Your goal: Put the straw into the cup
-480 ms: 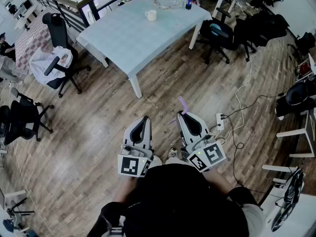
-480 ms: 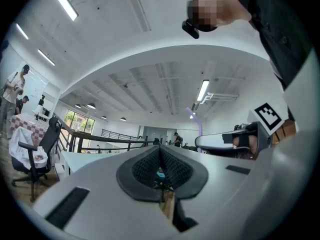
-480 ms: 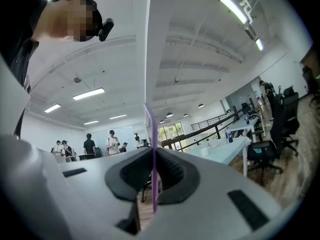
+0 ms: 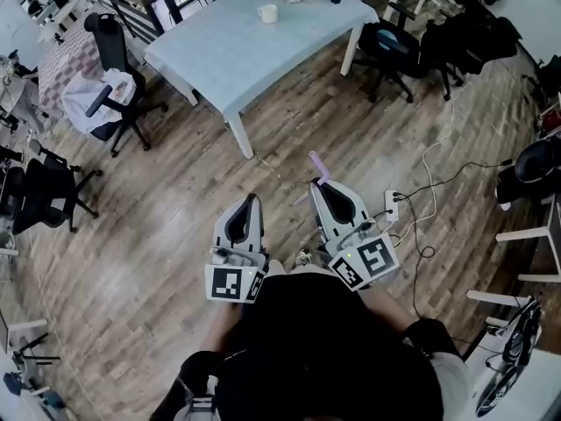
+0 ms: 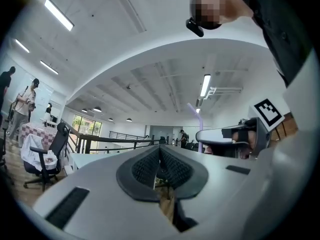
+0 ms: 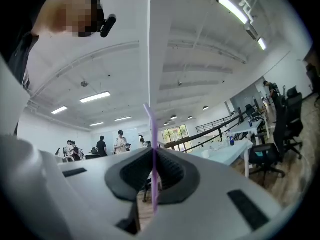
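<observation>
A thin purple straw (image 6: 153,159) stands upright between the closed jaws of my right gripper (image 6: 153,173); its tip pokes out past that gripper (image 4: 326,188) in the head view as the purple straw (image 4: 317,166). My left gripper (image 4: 247,203) is held close to my body with its jaws pressed together on nothing, as the left gripper (image 5: 160,170) view shows. A white cup (image 4: 267,13) stands far ahead on the pale blue table (image 4: 228,51). The same cup (image 6: 217,147) looks tiny in the right gripper view.
Wooden floor lies between me and the table. Black office chairs (image 4: 114,60) stand left of the table, more chairs (image 4: 394,46) to its right. A power strip with cables (image 4: 392,207) lies on the floor by my right side. People (image 6: 120,143) stand in the distance.
The table and cup have shifted toward the top of the head view. Both grippers stay held close to the body, straw still clamped in the right one.
</observation>
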